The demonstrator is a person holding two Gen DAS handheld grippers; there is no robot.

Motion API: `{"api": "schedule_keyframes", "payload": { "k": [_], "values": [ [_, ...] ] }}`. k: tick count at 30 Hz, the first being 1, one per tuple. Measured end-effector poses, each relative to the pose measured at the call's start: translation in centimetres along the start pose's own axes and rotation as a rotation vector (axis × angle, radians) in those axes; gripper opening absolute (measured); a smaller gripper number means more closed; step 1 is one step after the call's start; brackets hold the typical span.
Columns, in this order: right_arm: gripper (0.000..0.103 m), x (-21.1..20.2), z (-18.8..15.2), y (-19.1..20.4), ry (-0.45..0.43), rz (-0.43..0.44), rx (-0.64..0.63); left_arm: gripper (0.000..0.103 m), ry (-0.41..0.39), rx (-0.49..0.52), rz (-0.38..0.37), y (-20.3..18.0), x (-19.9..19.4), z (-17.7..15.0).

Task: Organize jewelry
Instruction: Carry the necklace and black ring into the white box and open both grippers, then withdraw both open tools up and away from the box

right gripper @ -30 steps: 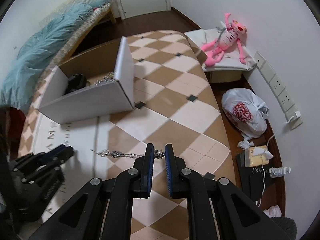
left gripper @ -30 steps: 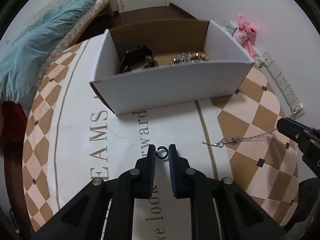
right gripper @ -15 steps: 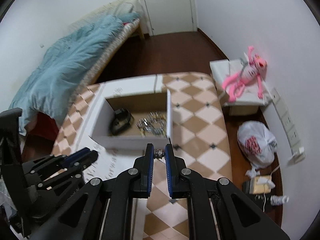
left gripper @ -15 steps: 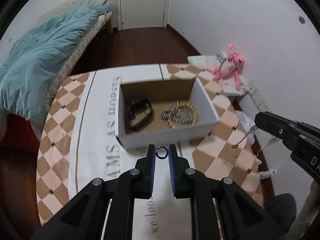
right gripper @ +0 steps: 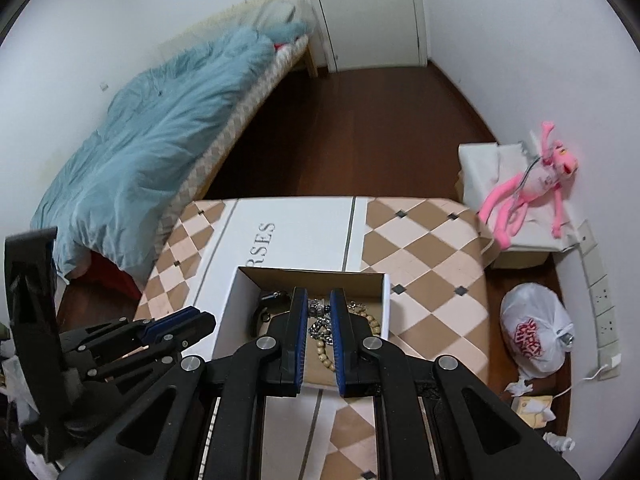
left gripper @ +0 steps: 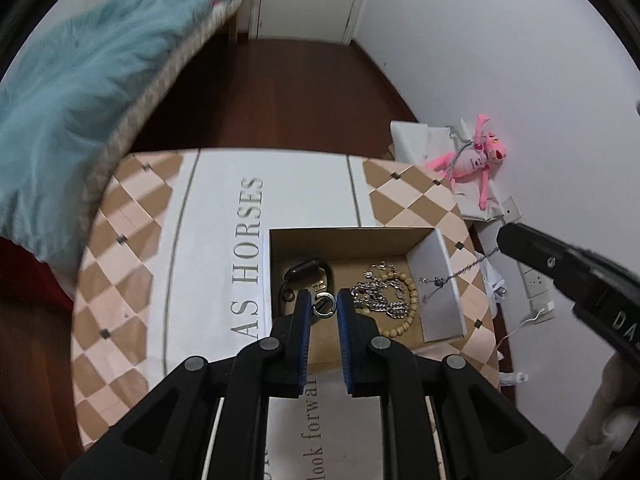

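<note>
left gripper (left gripper: 325, 307) is clamped on a small silver ring (left gripper: 323, 306), pinched between its blue pads directly above the open cardboard box (left gripper: 440, 280) on the checkered tablecloth (left gripper: 120, 280). straight below the ring, at 12 o'clock from the fingertips, the box floor holds a black watch (left gripper: 308, 274), with a beaded bracelet (left gripper: 400, 300) and a silver chain bracelet (left gripper: 372, 300) at about 2 o'clock. right gripper (right gripper: 319, 307) is closed on one end of a thin silver necklace (left gripper: 452, 278), which trails from 3 o'clock in the left view, its long axis slanting down across the box's right wall, the free end hanging inside. judged from this, both pieces are over the box; the ring sits nearer the watch side.
</note>
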State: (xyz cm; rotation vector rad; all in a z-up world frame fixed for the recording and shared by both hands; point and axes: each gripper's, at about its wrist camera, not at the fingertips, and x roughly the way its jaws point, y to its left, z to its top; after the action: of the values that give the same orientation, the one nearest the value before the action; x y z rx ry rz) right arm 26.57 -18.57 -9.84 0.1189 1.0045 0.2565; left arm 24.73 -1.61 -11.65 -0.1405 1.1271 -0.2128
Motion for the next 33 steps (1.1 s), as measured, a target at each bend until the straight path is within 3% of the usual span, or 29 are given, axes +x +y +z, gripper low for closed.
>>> {"api": "schedule_keyframes", "payload": {
  "k": [9, 16, 18, 20, 22, 25, 28, 30, 33],
  "values": [
    [0.012, 5.7, 1.8, -1.1, 0.106, -0.029, -0.007, 0.011, 0.153, -0.025, -0.002, 1.1, 4.8, 1.4],
    [0.014, 8.7, 2.7, -2.6, 0.217, -0.001, 0.029, 0.013, 0.189, -0.072, 0.021, 1.6, 5.2, 2.9],
    [0.034, 8.8, 2.7, -3.0, 0.220, 0.002, 0.043, 0.023, 0.172, -0.068, 0.037, 1.6, 4.8, 3.4],
    [0.048, 8.4, 2.7, -3.2, 0.210, 0.002, 0.045, 0.055, 0.153, -0.074, 0.048, 1.8, 4.5, 3.8],
    [0.049, 7.9, 2.6, -3.3, 0.202, -0.008, 0.043, 0.069, 0.125, -0.078, 0.054, 2.0, 3.9, 4.0],
    [0.054, 7.2, 2.3, -3.2, 0.193, -0.047, 0.028, 0.072, 0.108, -0.066, 0.088, 2.0, 3.5, 4.0],
    [0.079, 6.8, 1.2, -2.9, 0.200, -0.123, 0.000, 0.096, 0.089, -0.045, 0.140, 2.0, 3.1, 3.4],
    [0.092, 6.8, 0.3, -2.8, 0.204, -0.166, -0.011, 0.097, 0.073, -0.028, 0.179, 1.9, 2.8, 2.7],
    [0.096, 6.9, -1.7, -2.7, 0.224, -0.234, -0.020, 0.097, 0.049, -0.004, 0.227, 1.7, 2.7, 1.2]
  ]
}}
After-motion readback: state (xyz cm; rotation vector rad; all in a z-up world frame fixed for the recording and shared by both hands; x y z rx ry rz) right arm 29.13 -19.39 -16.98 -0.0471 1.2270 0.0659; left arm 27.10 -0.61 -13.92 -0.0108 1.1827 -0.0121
